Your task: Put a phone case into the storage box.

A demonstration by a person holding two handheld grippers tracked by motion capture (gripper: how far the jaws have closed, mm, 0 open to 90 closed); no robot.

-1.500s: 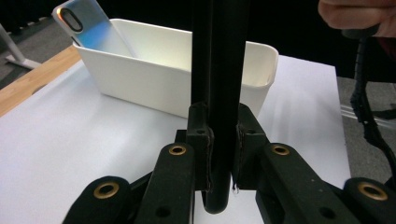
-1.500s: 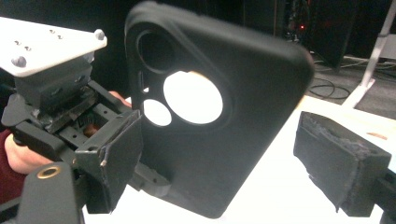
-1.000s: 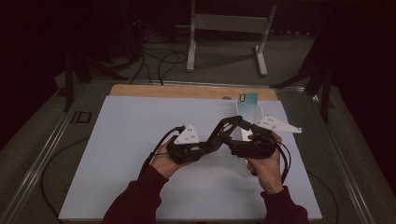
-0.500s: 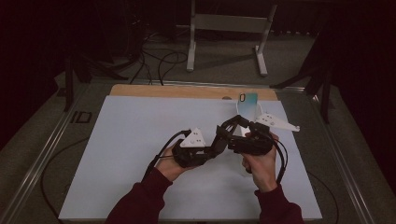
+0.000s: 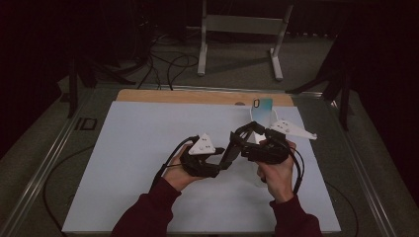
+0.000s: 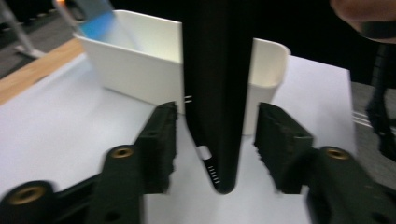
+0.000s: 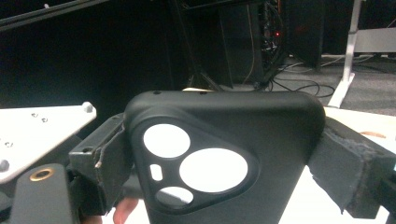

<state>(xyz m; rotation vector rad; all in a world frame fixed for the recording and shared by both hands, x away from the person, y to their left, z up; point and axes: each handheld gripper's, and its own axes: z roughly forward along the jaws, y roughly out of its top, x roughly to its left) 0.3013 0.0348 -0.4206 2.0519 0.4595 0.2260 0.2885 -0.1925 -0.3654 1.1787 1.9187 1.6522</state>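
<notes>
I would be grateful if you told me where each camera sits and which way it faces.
High view: above the person's side, looking forward and down on the table; both forearms show.
Left gripper view: rides the left gripper, looking along its jaws, which have just been opening and stand apart around the black phone case, toward a white bin.
Right gripper view: rides the right gripper, shut on the case, facing the dark room.
Shared: both gripper views show the case.
</notes>
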